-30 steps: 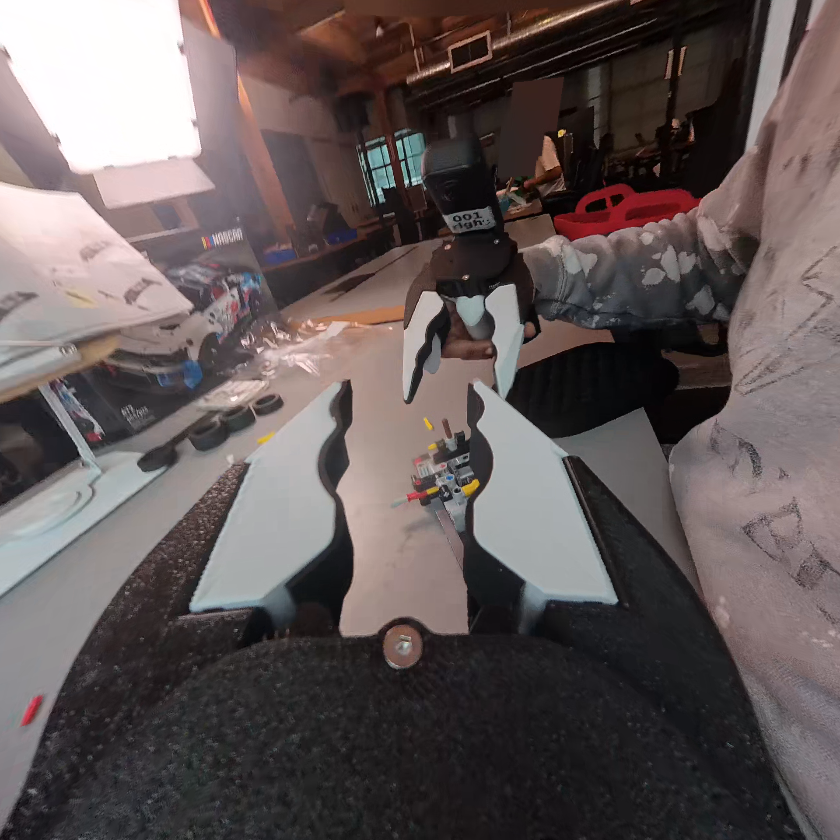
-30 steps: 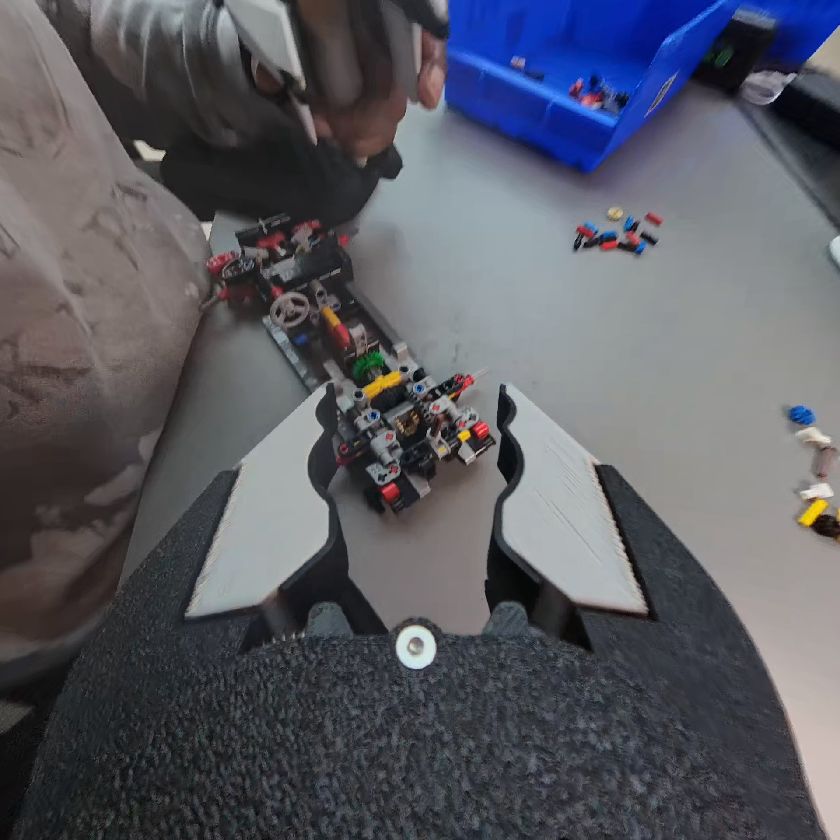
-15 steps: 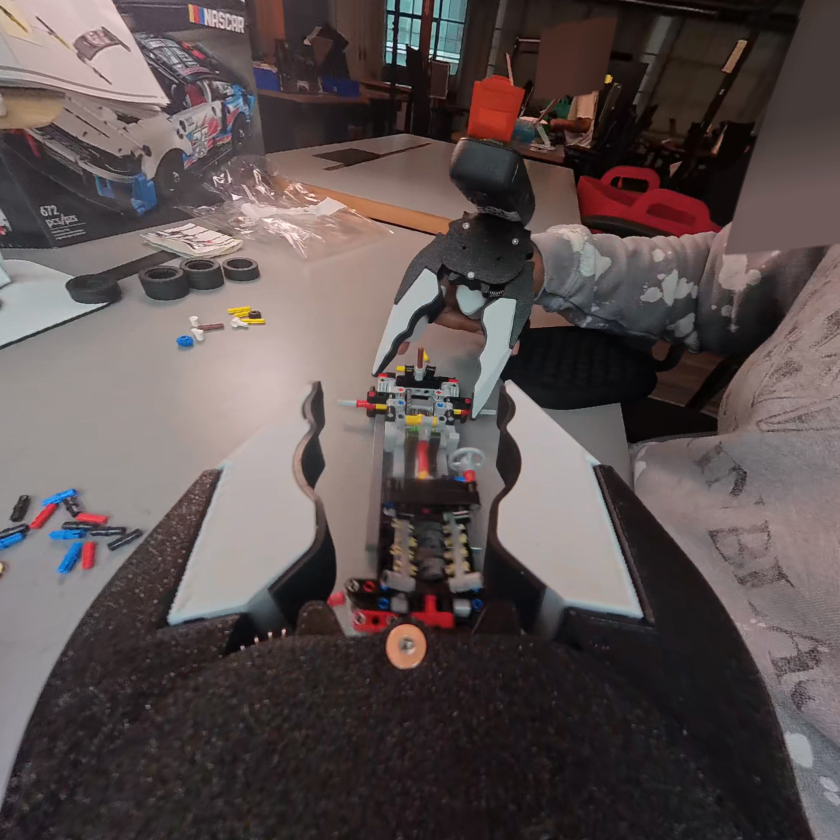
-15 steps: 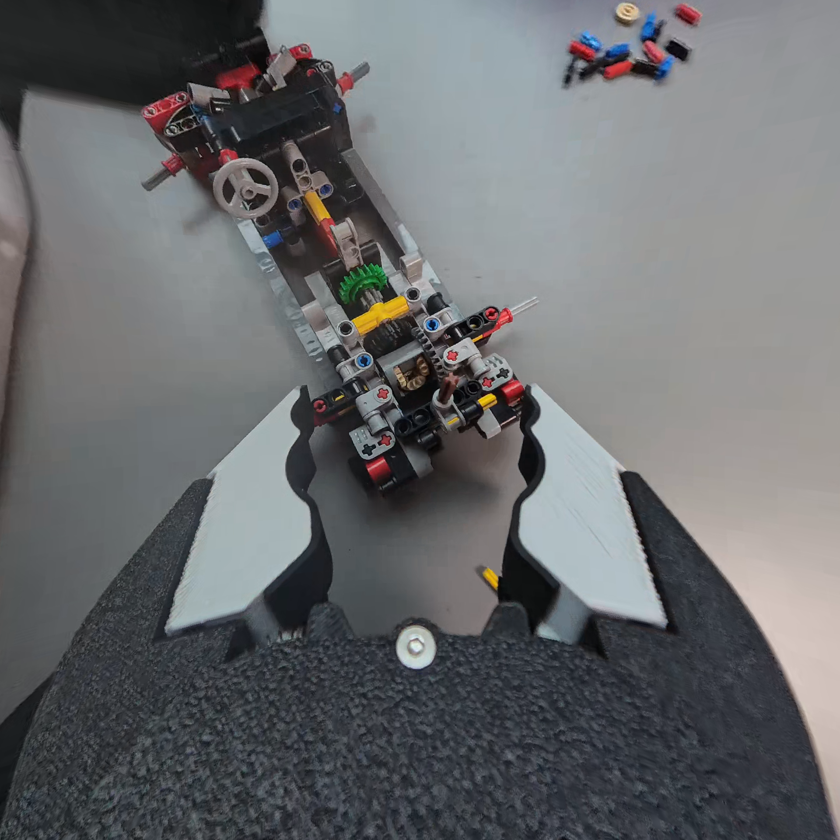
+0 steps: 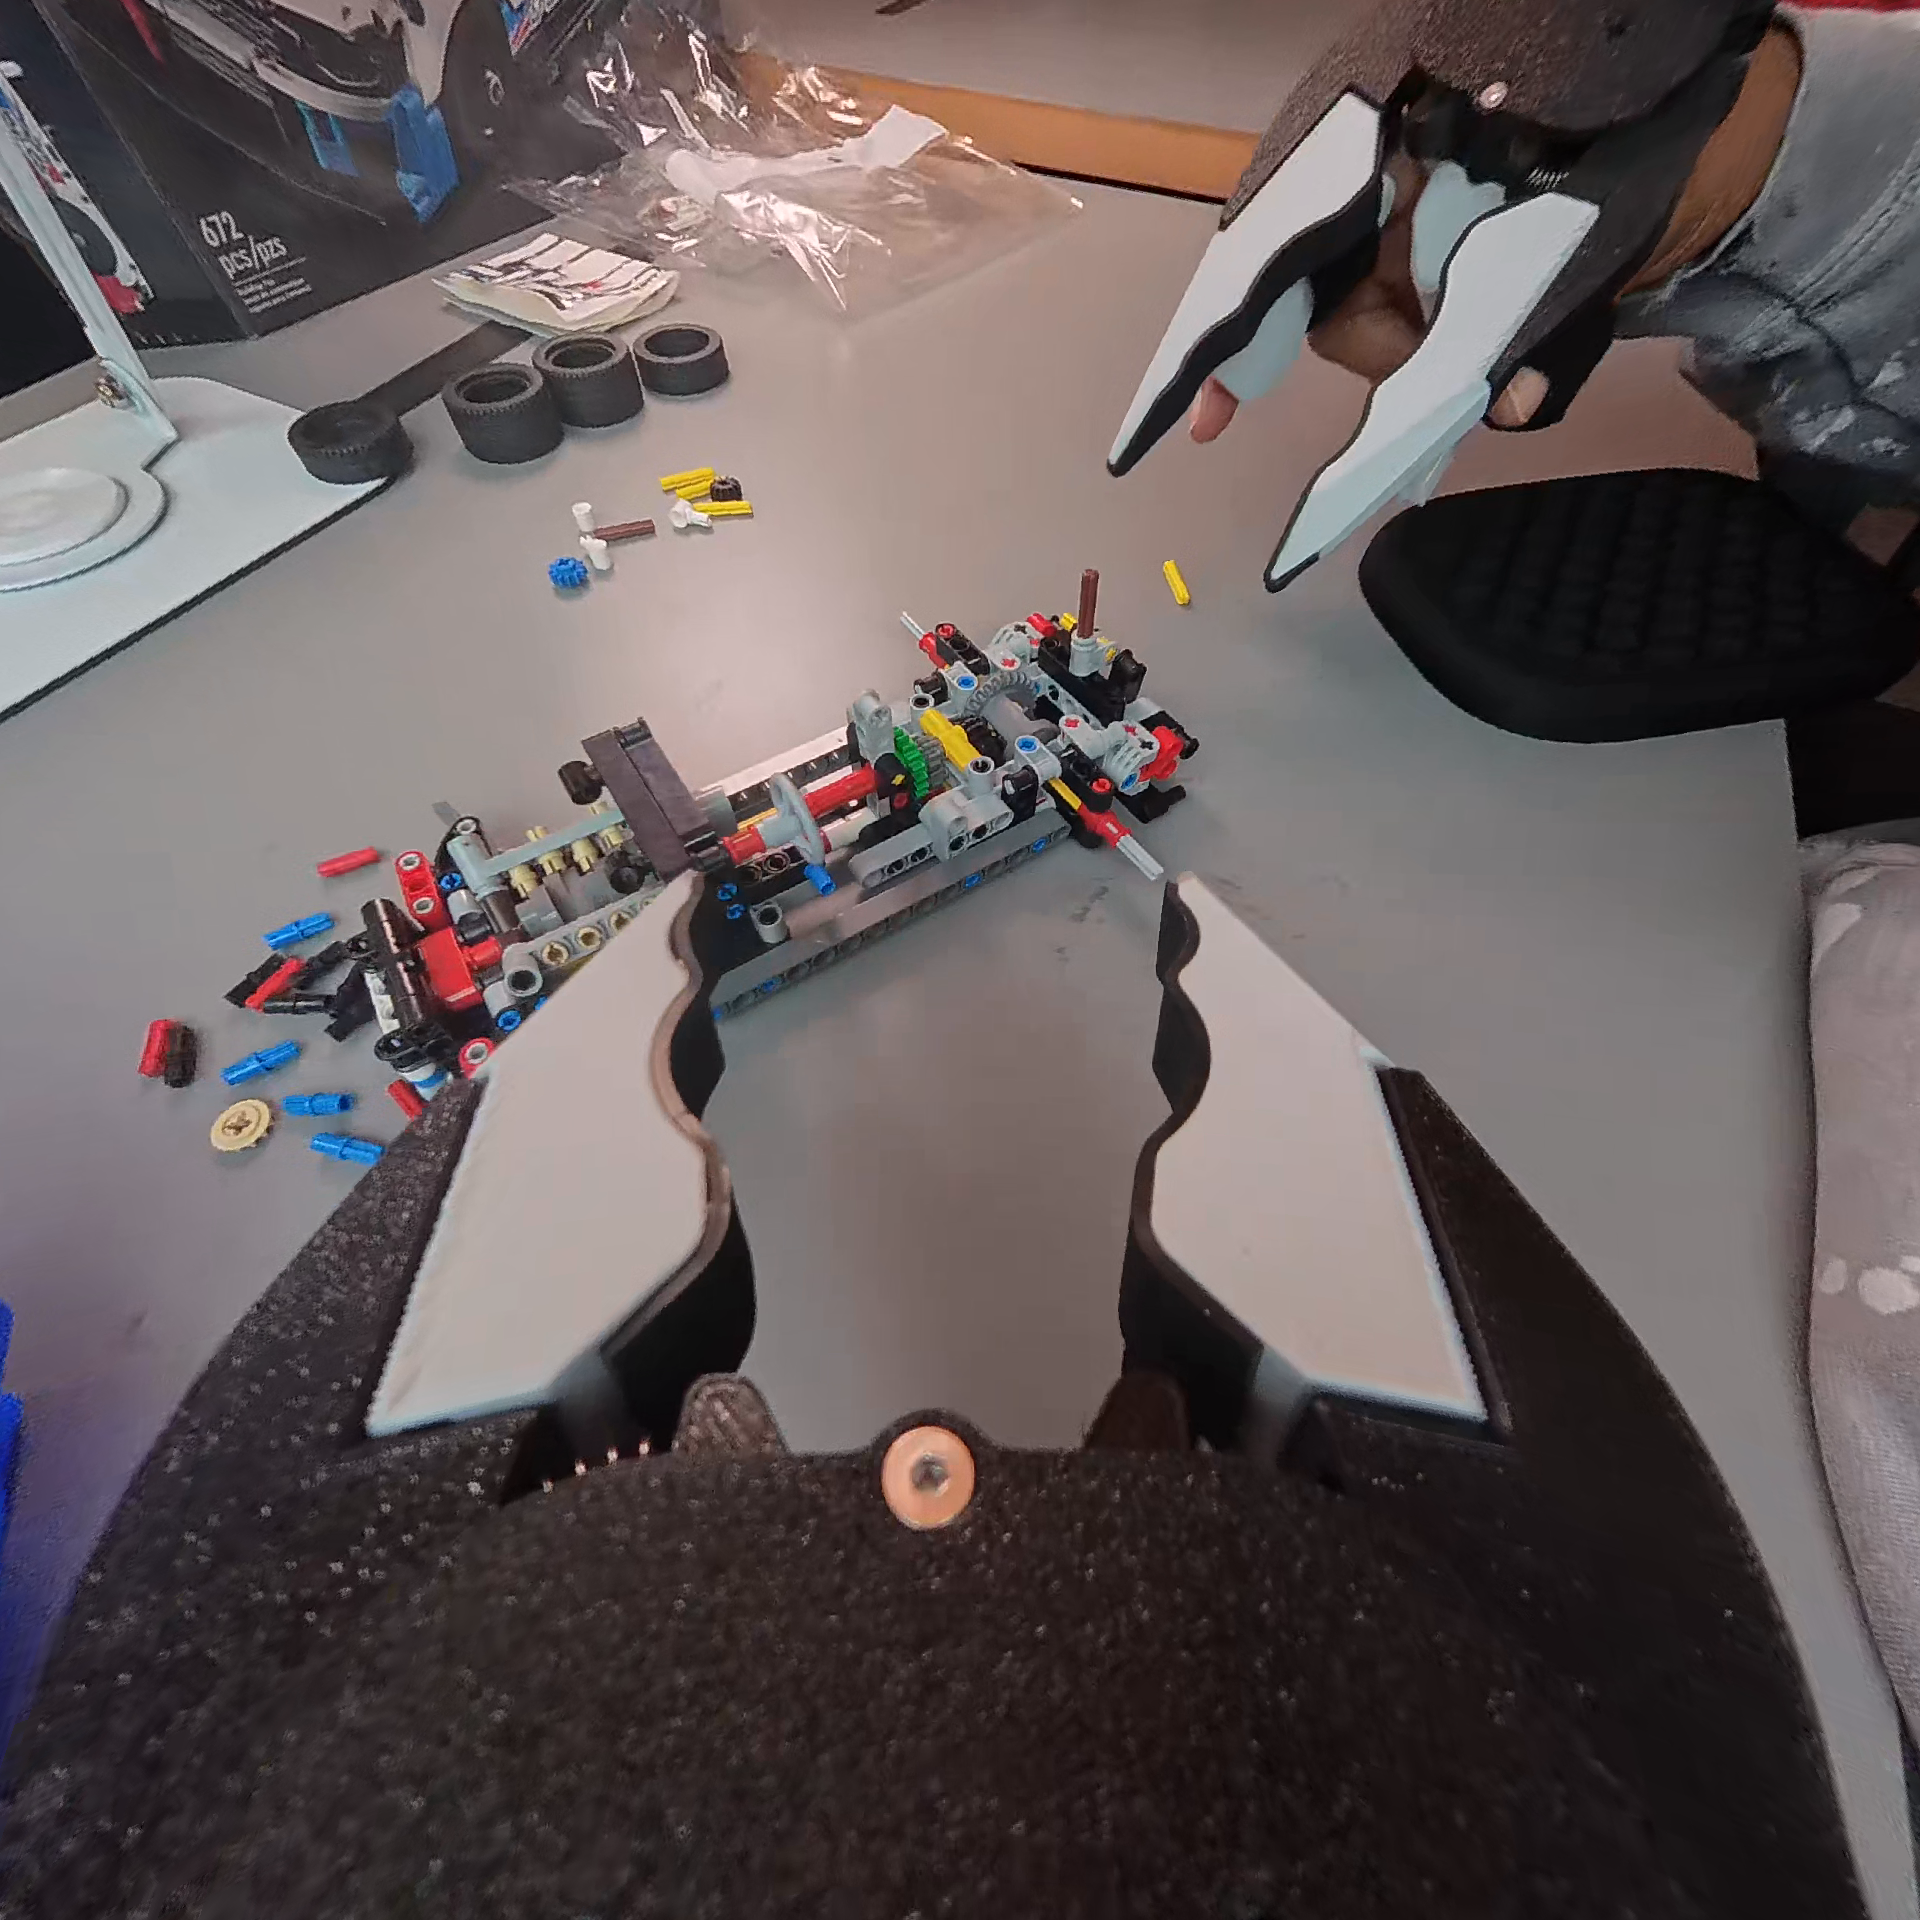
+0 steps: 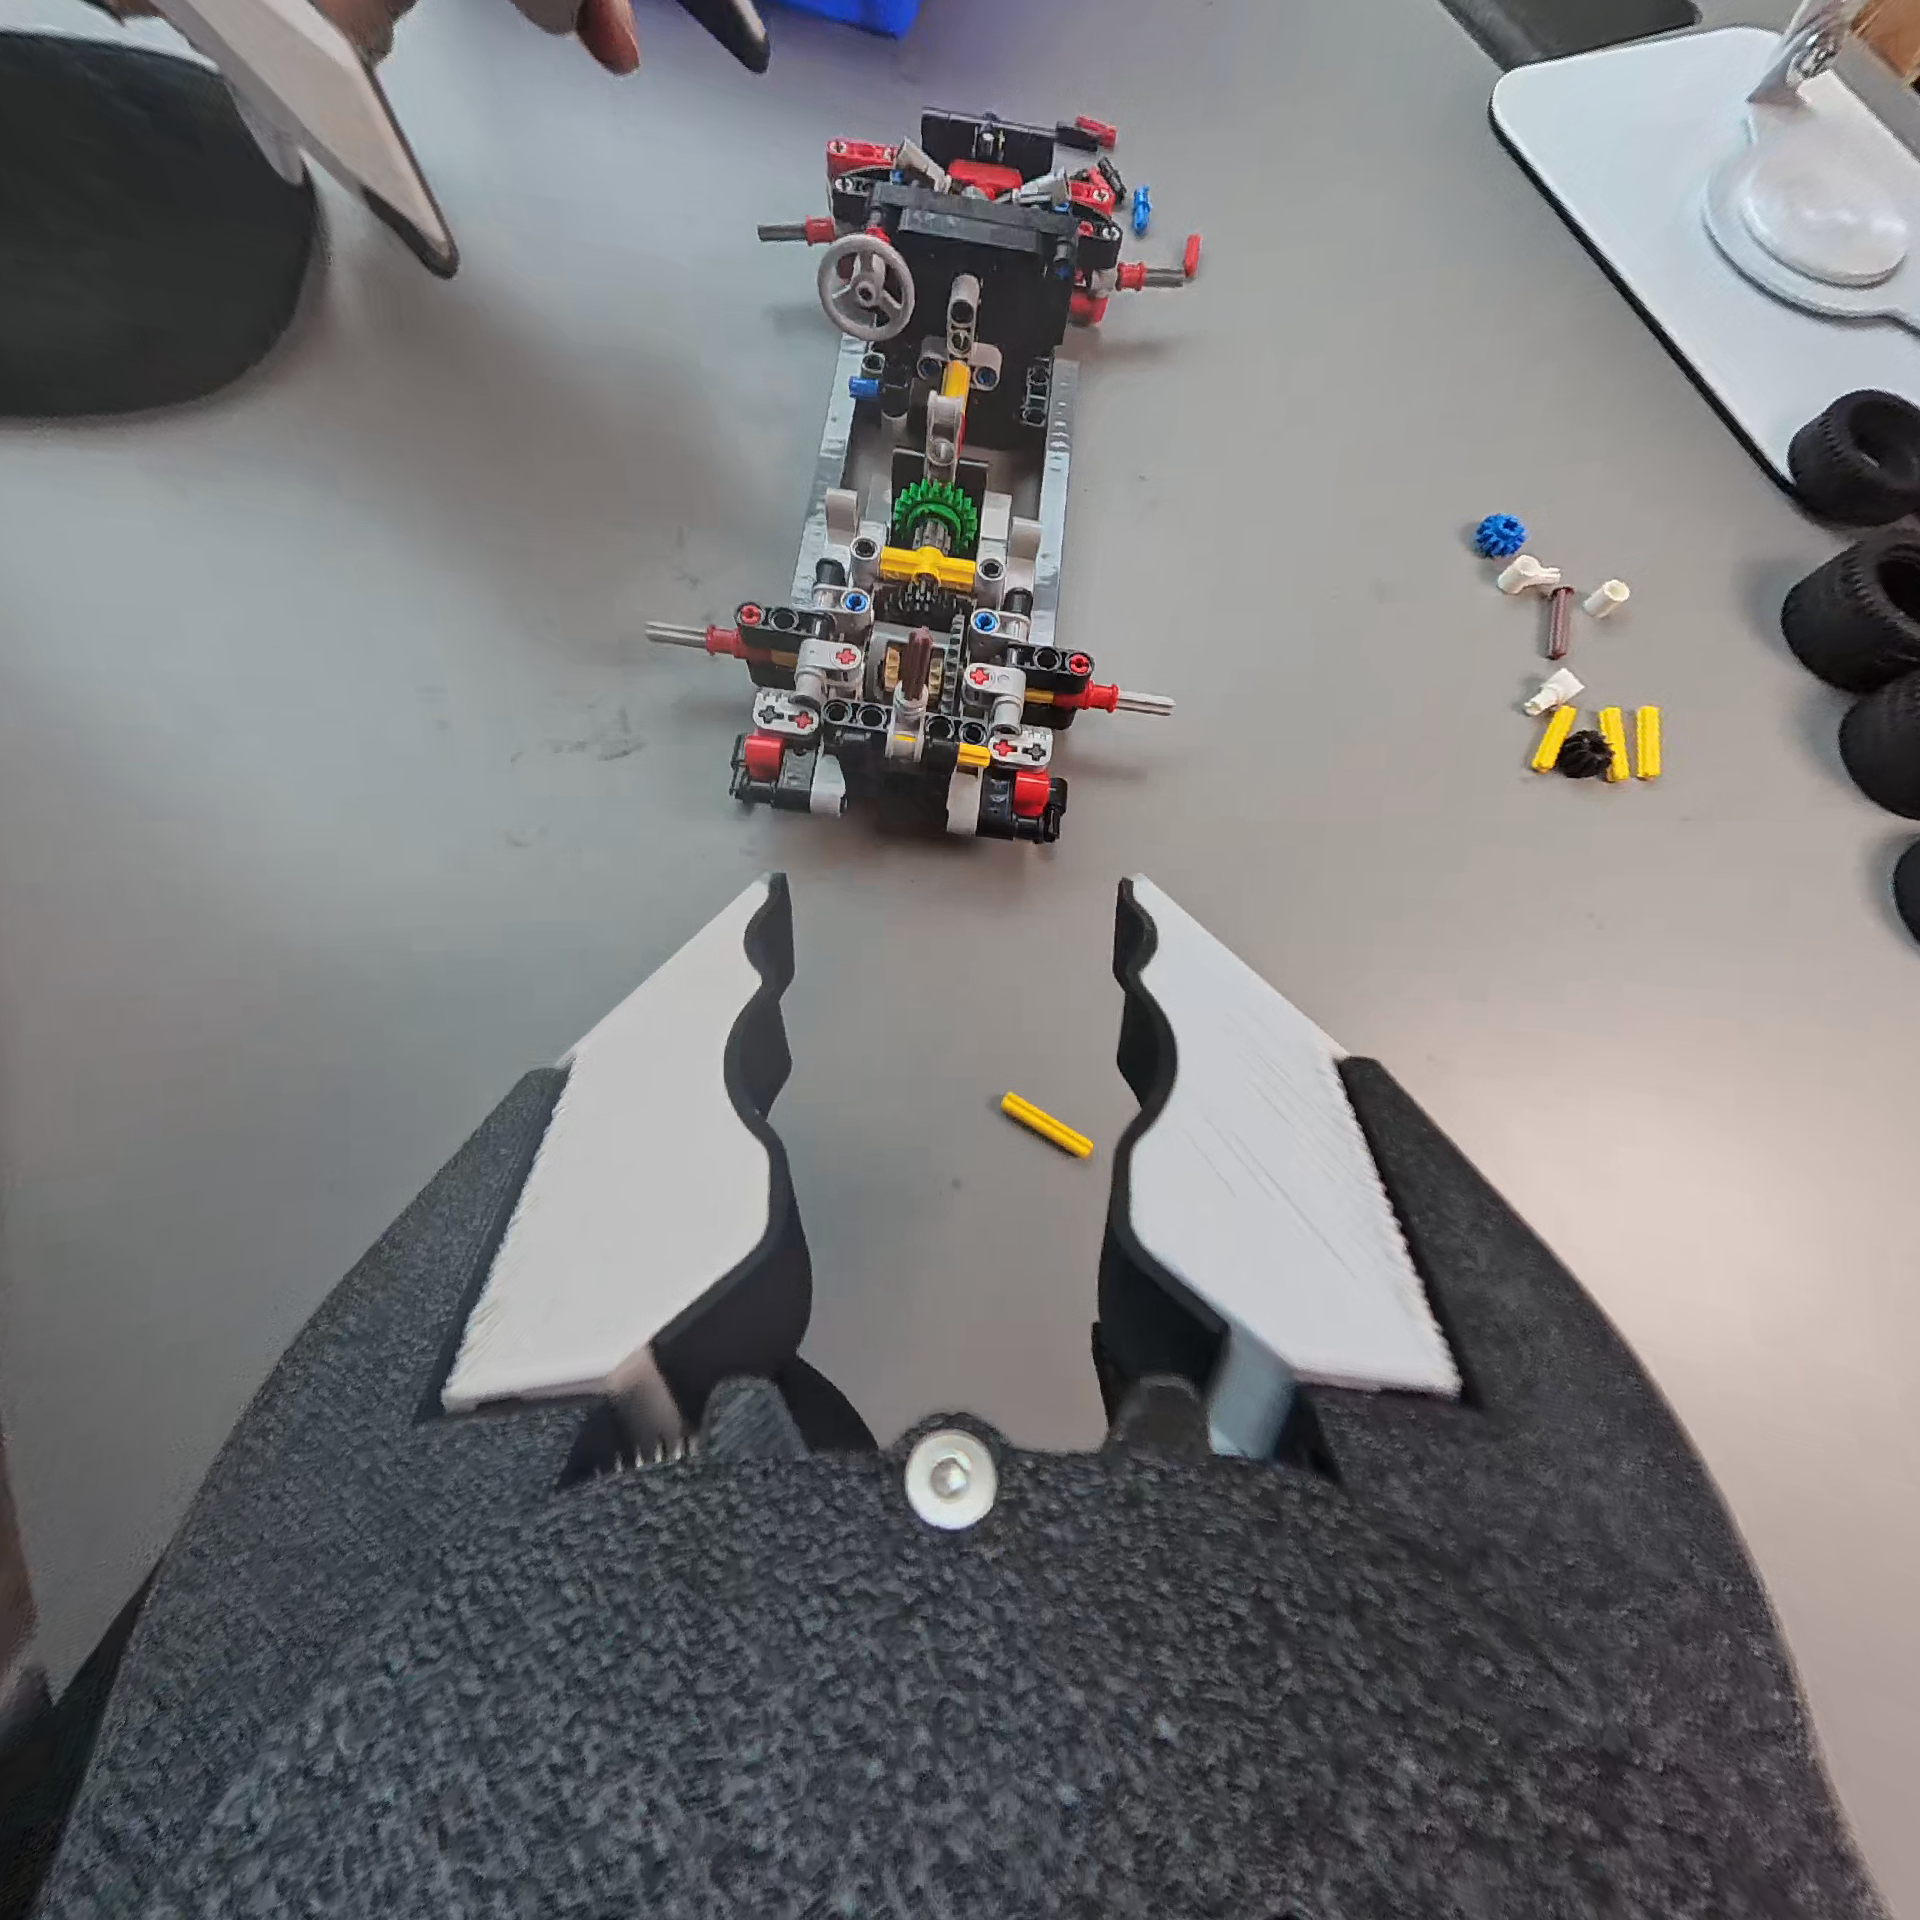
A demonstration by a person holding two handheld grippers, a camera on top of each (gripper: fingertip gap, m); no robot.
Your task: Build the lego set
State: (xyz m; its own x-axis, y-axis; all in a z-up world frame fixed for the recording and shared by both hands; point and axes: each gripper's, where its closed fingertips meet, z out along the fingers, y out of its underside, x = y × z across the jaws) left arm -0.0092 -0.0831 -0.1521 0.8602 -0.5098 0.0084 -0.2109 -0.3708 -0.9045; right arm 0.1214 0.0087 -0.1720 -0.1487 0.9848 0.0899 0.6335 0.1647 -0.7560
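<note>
A partly built lego car chassis (image 5: 831, 821) lies on the grey table (image 5: 935, 1091); it also shows in the right wrist view (image 6: 935, 499), with a green gear, a grey steering wheel and a brown axle standing upright at its near end. My left gripper (image 5: 925, 894) is open and empty, just beside the chassis' long side. My right gripper (image 6: 951, 894) is open and empty, a little short of the chassis' near end; it also shows in the left wrist view (image 5: 1205, 520), above the table. A loose yellow axle (image 6: 1046, 1124) lies between the right fingers.
Several black tyres (image 5: 582, 379), a lego box (image 5: 312, 156) and clear bags (image 5: 810, 197) stand at the back. Small loose pins lie left of the chassis (image 5: 270, 1070), and yellow, white and blue parts (image 6: 1569, 644) lie right of it. A white stand base (image 6: 1714, 229) sits far right. The right tips stand about 6 centimeters off the loose yellow axle (image 6: 1046, 1124). It is also in sight in the left wrist view (image 5: 1173, 580).
Both grippers have pulled back from the chassis and stayed open. The left view has swung so the chassis now lies crosswise ahead. The yellow axle now lies between the right fingers.
</note>
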